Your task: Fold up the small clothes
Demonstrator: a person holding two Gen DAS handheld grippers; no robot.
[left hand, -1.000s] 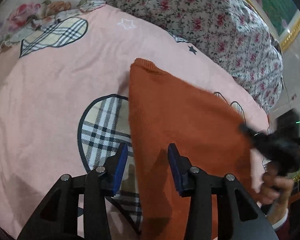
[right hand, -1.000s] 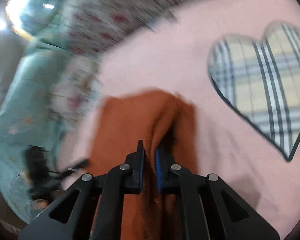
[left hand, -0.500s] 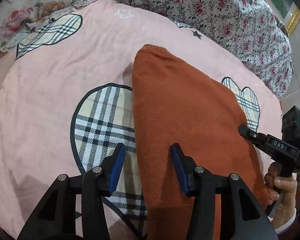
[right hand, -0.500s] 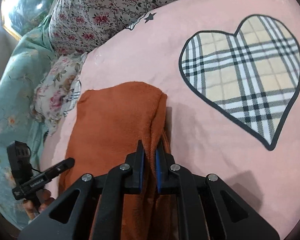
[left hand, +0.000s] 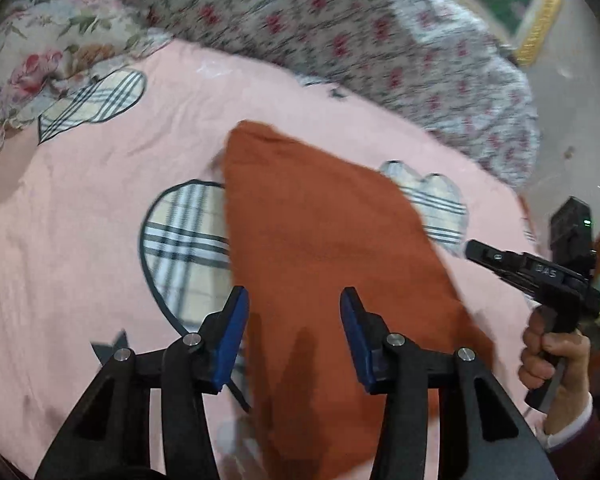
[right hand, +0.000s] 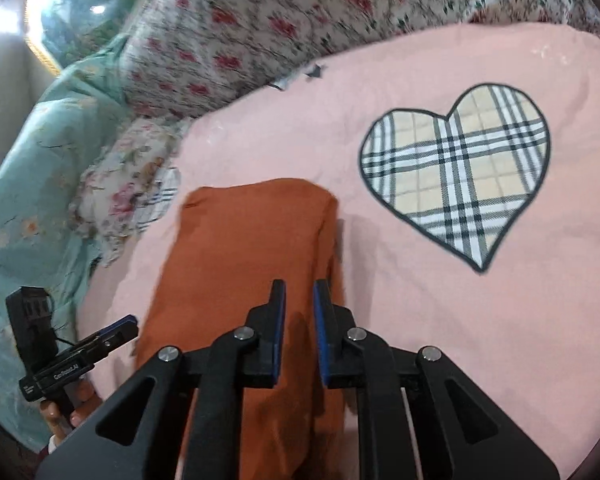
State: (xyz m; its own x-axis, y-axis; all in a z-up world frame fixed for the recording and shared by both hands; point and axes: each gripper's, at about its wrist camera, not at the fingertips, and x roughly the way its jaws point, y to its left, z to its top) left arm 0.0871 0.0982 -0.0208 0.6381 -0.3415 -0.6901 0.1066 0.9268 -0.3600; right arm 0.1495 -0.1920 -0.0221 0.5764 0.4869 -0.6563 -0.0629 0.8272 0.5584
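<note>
A rust-orange knitted garment (left hand: 320,220) lies folded lengthwise on the pink blanket (left hand: 80,220). My left gripper (left hand: 293,294) hovers over its near left edge. Its blue pads stand wide apart and are closing slightly, with nothing pressed between them. In the right wrist view the garment (right hand: 252,232) lies flat under my right gripper (right hand: 299,285). Those jaws are opening, a narrow gap shows between the pads, and the cloth lies below them, not pinched. Each view shows the other gripper held by a hand: the right one (left hand: 470,246), the left one (right hand: 128,326).
The pink blanket has plaid heart patches (right hand: 456,172). A floral quilt (left hand: 360,40) is bunched along the far side. A flowered pillow (left hand: 28,80) lies far left, and teal bedding (right hand: 28,200) lies beyond it. Bed edge and floor (left hand: 572,120) show at the right.
My right gripper, which pinched the garment's folded edge, has parted its pads and let go. Both grippers have drawn back from the garment, which now lies flat.
</note>
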